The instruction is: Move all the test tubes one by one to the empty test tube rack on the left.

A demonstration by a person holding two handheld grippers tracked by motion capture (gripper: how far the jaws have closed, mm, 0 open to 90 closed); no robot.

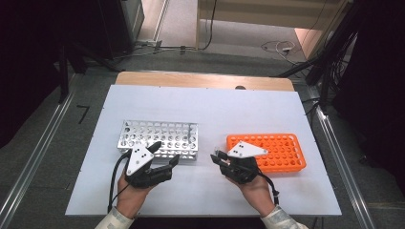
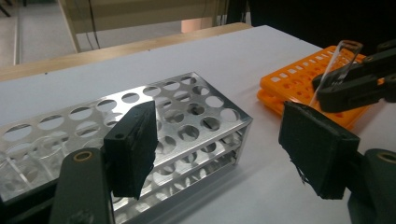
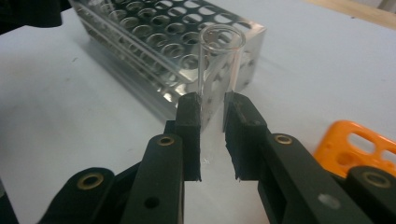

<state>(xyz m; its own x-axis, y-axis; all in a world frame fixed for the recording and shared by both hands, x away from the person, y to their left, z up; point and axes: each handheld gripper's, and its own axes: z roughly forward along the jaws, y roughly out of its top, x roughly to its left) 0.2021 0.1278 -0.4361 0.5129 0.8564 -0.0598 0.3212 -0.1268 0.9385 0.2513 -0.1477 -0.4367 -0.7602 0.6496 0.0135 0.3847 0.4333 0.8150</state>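
Glass tube [image 3: 219, 60] clamped upright in right tool [image 3: 212, 116], near metal rack [image 3: 173, 42].
Left tool [image 2: 219, 149] gapes empty; its camera catches the orange rack [image 2: 299, 84] behind the tube.

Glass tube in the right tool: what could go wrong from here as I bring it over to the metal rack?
1. The right tool pinches the clear glass tube low down, with most of it standing free above the pads; it could tip or slip.
2. The tube's free end may knock the metal rack rim instead of entering a hole.
3. The left tool, open beside the rack, sits near the path and could get bumped.
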